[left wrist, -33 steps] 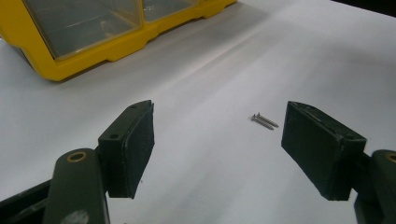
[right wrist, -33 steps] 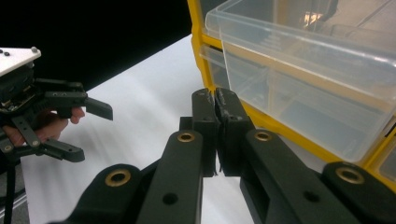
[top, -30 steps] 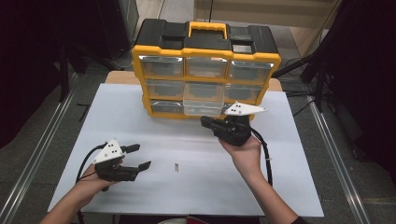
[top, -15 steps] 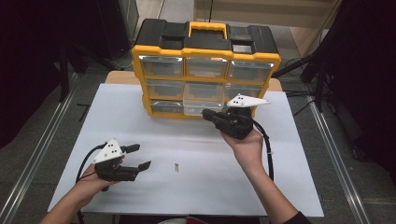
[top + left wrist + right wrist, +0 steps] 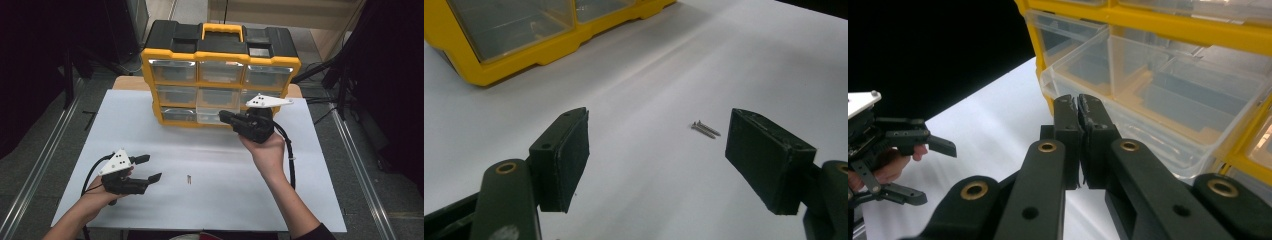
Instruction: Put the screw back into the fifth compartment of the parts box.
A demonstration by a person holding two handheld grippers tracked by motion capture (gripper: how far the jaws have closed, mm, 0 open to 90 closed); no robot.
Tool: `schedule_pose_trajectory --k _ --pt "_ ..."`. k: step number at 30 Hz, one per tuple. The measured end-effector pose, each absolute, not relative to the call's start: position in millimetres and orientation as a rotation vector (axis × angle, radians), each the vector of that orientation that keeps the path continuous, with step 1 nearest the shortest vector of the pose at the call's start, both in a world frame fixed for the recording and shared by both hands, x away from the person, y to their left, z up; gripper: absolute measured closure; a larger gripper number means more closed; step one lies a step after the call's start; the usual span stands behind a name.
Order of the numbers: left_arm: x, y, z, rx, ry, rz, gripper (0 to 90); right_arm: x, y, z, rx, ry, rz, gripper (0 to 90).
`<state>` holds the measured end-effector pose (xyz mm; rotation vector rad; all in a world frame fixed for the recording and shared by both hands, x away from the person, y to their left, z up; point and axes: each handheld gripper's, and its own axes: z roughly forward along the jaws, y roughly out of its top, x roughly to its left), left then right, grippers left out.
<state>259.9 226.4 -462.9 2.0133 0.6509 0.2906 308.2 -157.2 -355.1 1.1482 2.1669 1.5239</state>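
A: Biggest first? White table, bare across most of the top.
B: Then yellow and black drawer box standing at the far edge, three rows of clear drawers, yellow handle on top.
A: Any drawer out?
B: Bottom middle clear drawer pulled partway out, looks empty in the right gripper view.
A: Right gripper?
B: Held just in front of that open drawer, jaws pressed together, nothing between them. Same in own view, tips close to the drawer's front wall; contact unclear.
A: Left gripper?
B: Low over the near left of the table, jaws wide apart, empty.
A: Smallest?
B: Two small screws lying side by side, touching, on bare table ahead of the left gripper's open jaws, nearer the right-hand pad. Well apart from the box. Seen as one speck from above.
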Motion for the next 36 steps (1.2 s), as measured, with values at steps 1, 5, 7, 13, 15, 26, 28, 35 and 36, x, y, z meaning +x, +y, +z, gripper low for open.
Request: schedule_pose_trajectory --k 1,5,7,13,15,26,28,35,36 --pt "259.9 226.4 -462.9 2.014 0.652 0.29 25.6 309.2 -157.8 -354.4 1.145 2.162 1.526 88.6" --pt "259.8 226.2 -463.1 2.013 0.653 0.29 25.7 312.9 -158.8 -350.4 1.148 2.16 1.537 88.6" --pt "259.9 226.3 -463.1 2.013 0.651 0.293 25.7 314.6 -159.2 -348.7 1.156 2.153 1.541 88.6" --pt "259.8 226.8 -463.0 2.011 0.656 0.292 25.7 320.5 -162.1 -343.4 1.158 2.133 1.542 88.6" --pt "259.7 226.8 -463.0 2.009 0.659 0.291 25.7 322.8 -163.6 -341.8 1.161 2.123 1.546 88.6" --pt "259.8 227.2 -463.0 2.008 0.659 0.29 25.7 336.2 -165.4 -341.3 1.176 2.093 1.539 88.6" --pt "259.9 227.3 -463.1 2.009 0.659 0.289 25.7 338.8 -165.2 -341.6 1.181 2.086 1.537 88.6" --pt "260.0 227.1 -463.4 2.012 0.657 0.29 25.7 346.8 -166.8 -341.4 1.186 2.066 1.542 88.6" --pt "259.8 227.1 -463.3 2.012 0.654 0.293 25.7 347.5 -167.0 -341.5 1.192 2.065 1.542 88.6"
